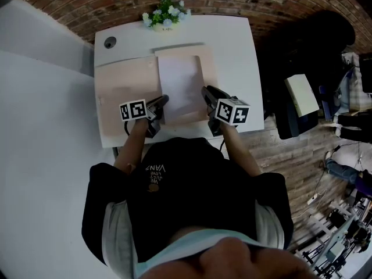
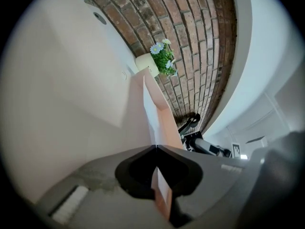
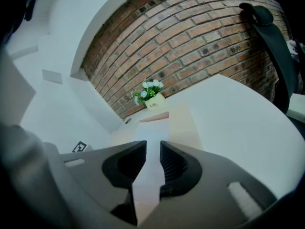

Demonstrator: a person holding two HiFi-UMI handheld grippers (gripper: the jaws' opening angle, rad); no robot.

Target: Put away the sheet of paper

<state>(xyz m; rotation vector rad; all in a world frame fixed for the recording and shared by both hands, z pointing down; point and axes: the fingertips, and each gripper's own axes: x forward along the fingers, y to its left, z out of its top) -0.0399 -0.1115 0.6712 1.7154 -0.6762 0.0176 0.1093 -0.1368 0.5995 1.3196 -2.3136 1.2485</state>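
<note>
A white sheet of paper (image 1: 180, 81) lies on the right half of an open beige folder (image 1: 125, 95) on the white table (image 1: 235, 45). My left gripper (image 1: 162, 101) is at the paper's near left corner. In the left gripper view its jaws (image 2: 156, 147) are shut on a thin pinkish edge of the folder (image 2: 159, 116), which stands edge-on between them. My right gripper (image 1: 206, 90) is at the paper's near right edge. It is open (image 3: 153, 144) with a narrow gap, and the paper (image 3: 151, 137) shows below the gap, not pinched.
A small pot of flowers (image 1: 165, 11) stands at the table's far edge against the brick wall. A round cable hole (image 1: 108, 41) is at the far left corner. A black chair and bags (image 1: 314, 51) crowd the floor to the right.
</note>
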